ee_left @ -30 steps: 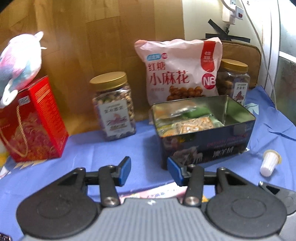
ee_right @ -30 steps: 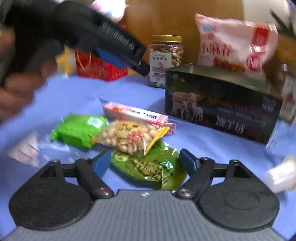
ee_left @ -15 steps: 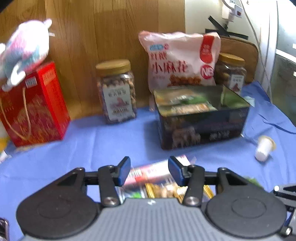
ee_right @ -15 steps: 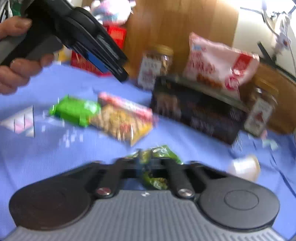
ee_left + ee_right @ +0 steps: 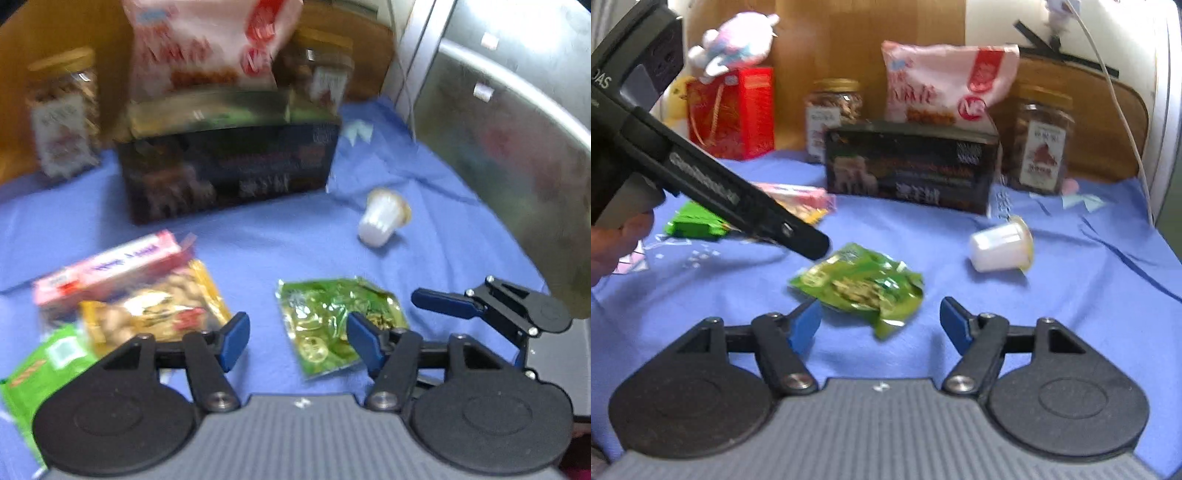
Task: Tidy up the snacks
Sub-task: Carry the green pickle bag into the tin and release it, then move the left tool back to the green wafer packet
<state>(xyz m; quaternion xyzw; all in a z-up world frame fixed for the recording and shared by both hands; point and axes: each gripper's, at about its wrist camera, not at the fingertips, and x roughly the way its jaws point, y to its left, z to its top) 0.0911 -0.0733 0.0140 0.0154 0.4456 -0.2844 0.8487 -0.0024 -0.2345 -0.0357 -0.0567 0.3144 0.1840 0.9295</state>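
Blue-tipped fingers of the left gripper [image 5: 297,341] stand spread with nothing between them, low over the blue cloth [image 5: 295,243] on the worktop. Right gripper [image 5: 881,323]: fingers likewise spread, holding nothing, just short of the green foil snack packet [image 5: 858,284].

Near items:
- Green foil snack packet, lying flat on the cloth; in the left wrist view its right edge sits behind the left gripper's right finger [image 5: 364,341].
- Yellow peanut packet [image 5: 155,314], lying partly on a pink snack box [image 5: 110,267]; a bright green packet [image 5: 40,373] just beside them at the near left.
- White jelly cup [image 5: 1001,243], tipped on its side, well apart from the packets.

Middle:
- Dark open tin [image 5: 910,168], upright on the cloth; contents too blurred to name.

Far, against the wooden wall:
- Two gold-lidded nut jars, one left of the tin [image 5: 833,110], one right [image 5: 1043,140].
- Large pink-and-white snack bag [image 5: 945,85], standing behind the tin.
- Red gift box [image 5: 733,110] with a plush toy [image 5: 735,37] on top.
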